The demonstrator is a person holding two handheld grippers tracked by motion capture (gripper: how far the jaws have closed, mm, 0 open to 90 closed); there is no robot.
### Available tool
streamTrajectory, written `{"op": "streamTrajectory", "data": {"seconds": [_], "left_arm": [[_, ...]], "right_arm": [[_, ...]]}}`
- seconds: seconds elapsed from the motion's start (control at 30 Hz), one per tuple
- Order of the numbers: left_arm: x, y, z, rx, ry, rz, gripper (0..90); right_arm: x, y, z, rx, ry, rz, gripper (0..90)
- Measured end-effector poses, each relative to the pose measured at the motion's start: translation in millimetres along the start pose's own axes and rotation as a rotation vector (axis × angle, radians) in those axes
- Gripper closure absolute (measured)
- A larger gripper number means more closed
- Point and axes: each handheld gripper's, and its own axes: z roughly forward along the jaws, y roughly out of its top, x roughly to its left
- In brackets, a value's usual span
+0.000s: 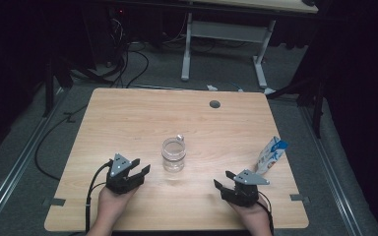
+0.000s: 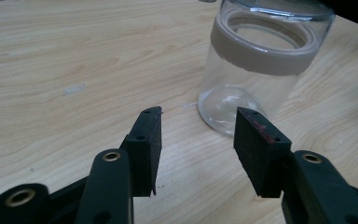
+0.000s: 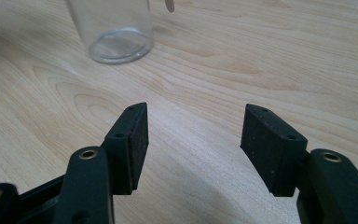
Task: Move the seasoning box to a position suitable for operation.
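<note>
The clear glass jar stands upright on the wooden table, just beyond the left gripper, whose parted jaws grasp nothing; the right gripper gapes empty too; a blue-and-white carton stands beyond it, its print unreadable.

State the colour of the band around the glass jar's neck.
Greyish beige: the band circles the clear glass jar, best seen in the left gripper view.

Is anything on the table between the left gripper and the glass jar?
Nothing visible. The left gripper sits beside the glass jar with its jaws apart and empty, and bare wood separates them. The carton stands off by the table's right edge, out of that path.
</note>
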Motion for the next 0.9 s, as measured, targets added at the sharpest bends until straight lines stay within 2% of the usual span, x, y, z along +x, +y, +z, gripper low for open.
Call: {"op": "streamTrajectory", "data": {"seconds": [0.37,0.67,0.9], "left_arm": [[-9.1,10.1,23.6,0.021,-0.001,0.045,56.4],[-16.3,23.1,42.6,0.010,-0.010,0.041,62.5],[-21.6,30.2,62.1,-0.008,0.000,0.063,70.3]], "right_arm": [[-0.1,-0.1,0.9,0.001,0.005,0.001,41.2],[-0.7,0.0,0.4,-0.001,0.011,0.006,41.1],[-0.3,0.5,0.0,0.000,0.011,0.002,41.0]]}}
